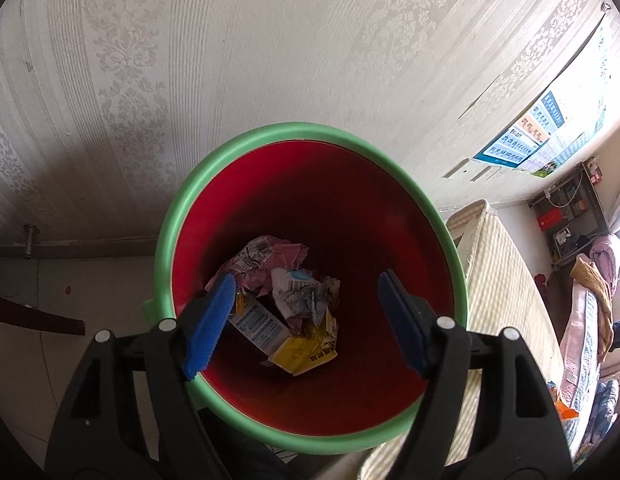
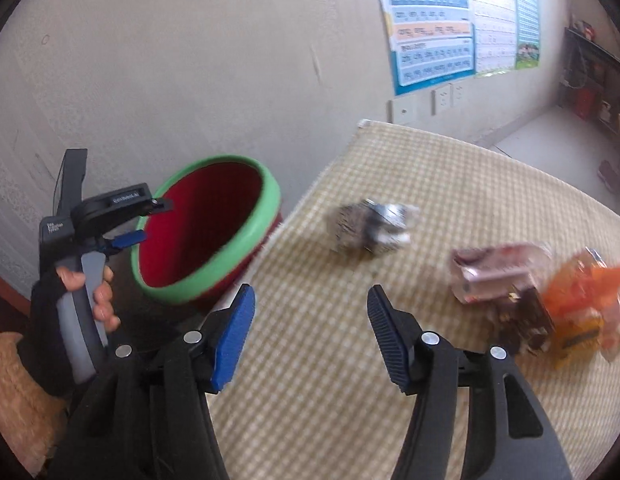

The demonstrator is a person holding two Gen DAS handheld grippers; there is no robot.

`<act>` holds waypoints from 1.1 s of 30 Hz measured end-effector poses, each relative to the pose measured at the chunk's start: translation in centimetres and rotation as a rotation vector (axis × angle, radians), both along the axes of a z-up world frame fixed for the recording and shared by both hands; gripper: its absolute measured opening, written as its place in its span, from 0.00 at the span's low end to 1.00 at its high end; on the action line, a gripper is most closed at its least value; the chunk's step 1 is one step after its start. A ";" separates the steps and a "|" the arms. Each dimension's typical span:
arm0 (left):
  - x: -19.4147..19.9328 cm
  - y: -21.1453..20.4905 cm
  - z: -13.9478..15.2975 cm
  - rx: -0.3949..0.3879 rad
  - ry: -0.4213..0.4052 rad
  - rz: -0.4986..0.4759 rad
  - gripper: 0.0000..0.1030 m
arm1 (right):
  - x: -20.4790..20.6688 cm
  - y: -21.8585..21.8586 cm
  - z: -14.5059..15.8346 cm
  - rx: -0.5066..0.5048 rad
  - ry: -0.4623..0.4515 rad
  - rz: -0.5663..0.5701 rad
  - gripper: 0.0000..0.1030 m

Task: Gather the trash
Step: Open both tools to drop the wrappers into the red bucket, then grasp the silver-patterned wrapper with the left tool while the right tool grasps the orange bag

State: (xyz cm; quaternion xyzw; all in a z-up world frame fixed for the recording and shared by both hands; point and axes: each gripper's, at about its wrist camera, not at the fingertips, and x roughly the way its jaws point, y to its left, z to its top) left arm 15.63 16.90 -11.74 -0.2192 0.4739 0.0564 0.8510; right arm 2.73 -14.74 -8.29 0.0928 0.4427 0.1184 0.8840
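Both the left gripper [image 1: 301, 316], over the bin [image 1: 169, 240], and the right gripper [image 2: 310, 332] are wide open and empty, so I judge the next move is reaching for the crumpled wrapper [image 2: 370, 228] at centre frame

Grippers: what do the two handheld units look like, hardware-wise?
Both match: black plastic scissor-style arms with silver rivets and ribbed blue pads on the fingers. That holds for the left gripper and the right gripper. The right wrist view shows the left unit's grey handle, white label text on black housing, and the person's hand in a dark fingerless glove.
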 end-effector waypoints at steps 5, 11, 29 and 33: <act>0.0 -0.2 0.1 0.022 0.002 -0.006 0.69 | -5.1 -8.3 -1.7 -0.021 0.046 -0.200 0.56; -0.5 -0.9 0.7 0.068 -0.029 -0.015 0.71 | -7.9 -17.9 -2.2 0.078 0.047 -0.462 0.58; -4.9 -6.5 3.6 0.196 -0.226 -0.174 0.73 | -0.7 -19.7 -3.5 0.204 0.054 -0.503 0.27; -5.5 -11.1 4.0 0.207 -0.248 -0.328 0.73 | -3.9 -18.8 -0.8 0.226 -0.044 -0.455 0.27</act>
